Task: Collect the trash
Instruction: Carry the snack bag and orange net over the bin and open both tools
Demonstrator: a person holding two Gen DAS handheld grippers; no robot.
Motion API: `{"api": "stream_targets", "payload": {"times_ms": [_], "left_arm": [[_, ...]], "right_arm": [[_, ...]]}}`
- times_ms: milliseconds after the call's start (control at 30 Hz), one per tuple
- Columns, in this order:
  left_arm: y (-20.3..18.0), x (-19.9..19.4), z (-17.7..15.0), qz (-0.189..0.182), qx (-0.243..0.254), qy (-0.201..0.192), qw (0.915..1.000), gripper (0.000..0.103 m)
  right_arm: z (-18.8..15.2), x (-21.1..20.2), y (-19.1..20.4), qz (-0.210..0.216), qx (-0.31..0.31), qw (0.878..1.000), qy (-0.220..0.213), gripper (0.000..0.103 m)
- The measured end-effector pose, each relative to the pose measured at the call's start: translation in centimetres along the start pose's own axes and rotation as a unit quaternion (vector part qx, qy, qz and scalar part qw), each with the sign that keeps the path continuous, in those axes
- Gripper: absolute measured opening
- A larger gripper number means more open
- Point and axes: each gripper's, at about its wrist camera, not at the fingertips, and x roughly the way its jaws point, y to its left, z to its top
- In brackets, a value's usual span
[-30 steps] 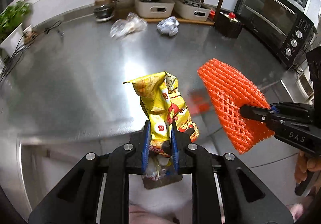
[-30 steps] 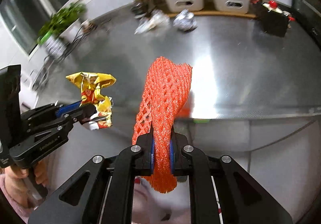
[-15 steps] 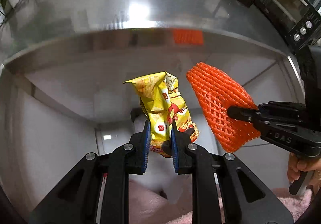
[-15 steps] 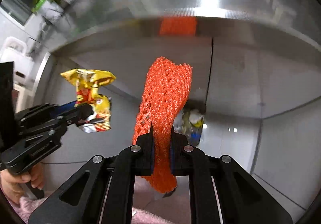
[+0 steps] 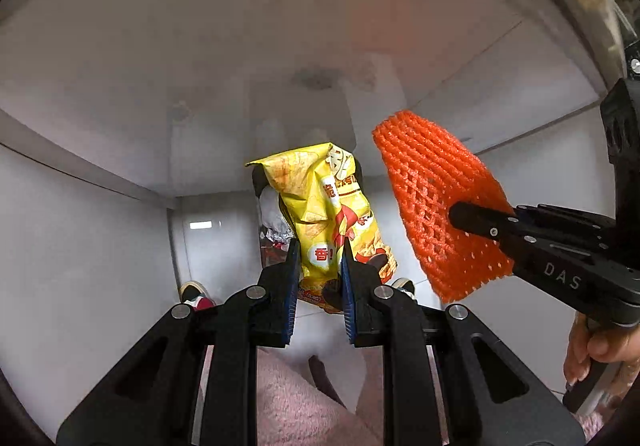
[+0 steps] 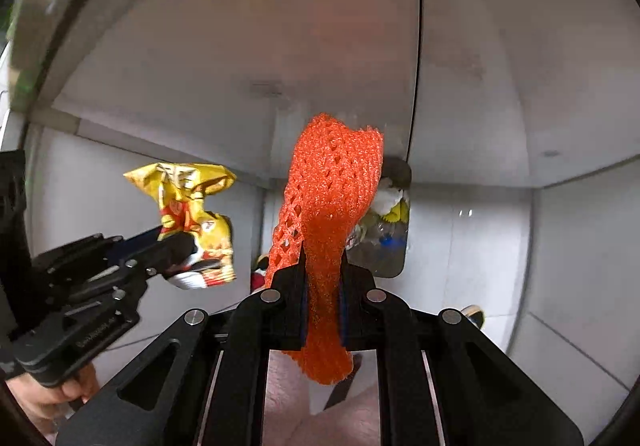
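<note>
My left gripper (image 5: 319, 252) is shut on a crumpled yellow snack bag (image 5: 320, 202), held upright in the air. My right gripper (image 6: 322, 266) is shut on an orange foam fruit net (image 6: 332, 190). In the left wrist view the net (image 5: 436, 202) and the right gripper (image 5: 472, 216) are to the right of the bag. In the right wrist view the bag (image 6: 188, 206) and the left gripper (image 6: 176, 246) are to the left. Both point down at a trash bin (image 6: 384, 234) on the floor, holding several pieces of rubbish; the bin also shows behind the bag (image 5: 272, 222).
White cabinet fronts (image 6: 480, 46) below the counter fill the upper part of both views. The floor (image 5: 100, 246) is pale tile. A shoe (image 5: 194, 296) and pink fluffy clothing (image 5: 296, 406) are below the grippers. The counter edge (image 5: 600, 6) is at the upper right.
Both grippers have tilted down from the steel counter top to below its edge, still holding the bag and the net. The bin on the floor has come into view.
</note>
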Motion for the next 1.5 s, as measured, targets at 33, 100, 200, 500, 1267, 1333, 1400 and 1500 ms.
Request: {"api": "stream_targets", "payload": {"times_ms": [33, 100, 200, 500, 1267, 1333, 1400, 1500], "left_arm": [[0.1, 0.7, 0.1, 0.0, 0.0, 0.004, 1.0, 0.017], [0.0, 2.0, 0.5, -0.001, 0.003, 0.013, 0.9999, 0.017], [-0.2, 3.3, 0.9, -0.005, 0.006, 0.024, 0.9997, 0.017], [0.0, 5.4, 1.8, -0.021, -0.002, 0.046, 0.9987, 0.021], [-0.8, -1.9, 1.8, 0.013, 0.026, -0.008, 0.9995, 0.093], [-0.9, -3.6, 1.8, 0.014, 0.029, -0.022, 0.9993, 0.095], [-1.2, -5.9, 1.8, 0.011, 0.032, -0.039, 0.9987, 0.095], [-2.1, -9.6, 1.9, 0.009, 0.039, -0.071, 0.9967, 0.095]], "right_arm": [[0.1, 0.4, -0.2, 0.002, 0.006, 1.0, 0.004, 0.012], [0.2, 1.2, -0.9, 0.002, 0.018, 1.0, 0.011, 0.013], [1.0, 2.3, -1.7, -0.001, 0.035, 0.999, 0.018, 0.015], [1.8, 3.4, -2.2, 0.015, 0.063, 0.998, 0.025, 0.02], [2.2, -4.5, 0.7, -0.032, 0.007, 0.998, -0.062, 0.087], [2.0, -6.7, 0.8, -0.036, -0.003, 0.996, -0.076, 0.091], [1.9, -9.5, 0.9, -0.035, -0.013, 0.995, -0.095, 0.092], [1.9, -13.7, 1.0, -0.027, -0.032, 0.991, -0.131, 0.093]]}}
